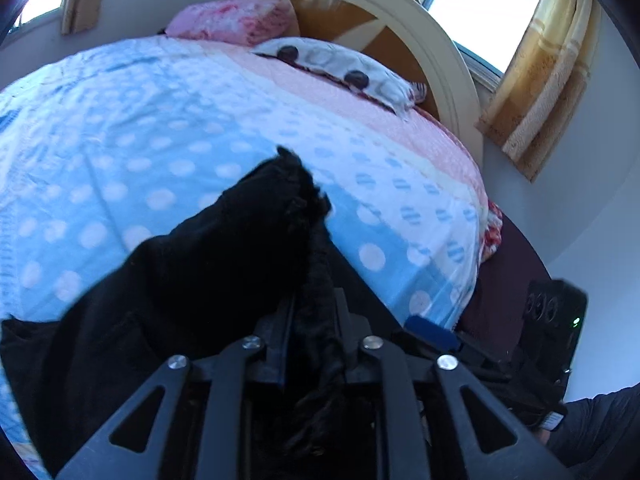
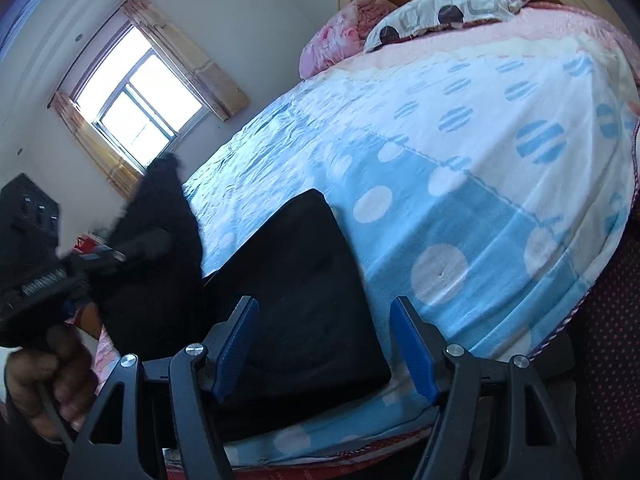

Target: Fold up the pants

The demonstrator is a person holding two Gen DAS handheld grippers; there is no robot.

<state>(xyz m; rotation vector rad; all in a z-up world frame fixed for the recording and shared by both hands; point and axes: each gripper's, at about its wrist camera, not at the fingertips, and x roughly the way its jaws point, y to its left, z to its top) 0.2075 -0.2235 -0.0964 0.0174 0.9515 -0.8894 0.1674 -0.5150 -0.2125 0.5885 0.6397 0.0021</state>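
A: Nearest, the left tool (image 1: pixel 314 312) is pinching a bunched edge of the black cloth pants (image 2: pixel 304 280), lifted toward ten o'clock.

B: And the right tool (image 2: pixel 324 344)?

A: Spread wide, nothing between its blue pads, with the flat part of the pants straight ahead at twelve on the blue polka-dot bedspread (image 2: pixel 460 184). Their long axis seems to run toward eleven, so the right is nearer.

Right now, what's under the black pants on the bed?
The black fabric pants lie on the blue bedspread with white polka dots, which shows all around them. The patch beneath the pants is covered, so nothing there is visible.
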